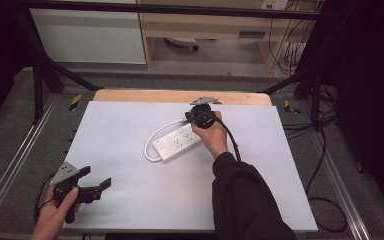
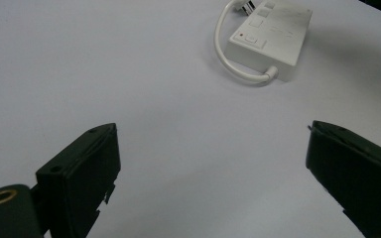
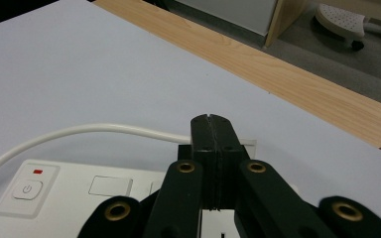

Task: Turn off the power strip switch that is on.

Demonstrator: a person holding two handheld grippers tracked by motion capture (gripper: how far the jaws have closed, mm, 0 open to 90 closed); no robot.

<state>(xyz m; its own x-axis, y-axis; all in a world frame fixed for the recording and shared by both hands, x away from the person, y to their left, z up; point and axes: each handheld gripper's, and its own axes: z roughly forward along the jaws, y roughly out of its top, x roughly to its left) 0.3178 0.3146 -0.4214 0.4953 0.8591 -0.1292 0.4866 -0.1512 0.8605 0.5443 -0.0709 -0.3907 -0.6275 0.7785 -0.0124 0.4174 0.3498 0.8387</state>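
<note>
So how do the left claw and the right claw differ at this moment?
The left claw has its jaws spread wide; the right claw has its jaws pressed together. The left claw sits near the table's near-left corner, far from the white power strip; the right claw is over the strip's far end, by its white cord. Both are black and hand-held.

High view: fixed overhead, facing forward and down across whole table (image 1: 130,200) | Left gripper view: low at near-left corner, facing power strip (image 2: 270,37) from well off | Right gripper view: close above strip, facing far wooden edge (image 3: 297,79) | Shared by all: strip on white surface.
</note>
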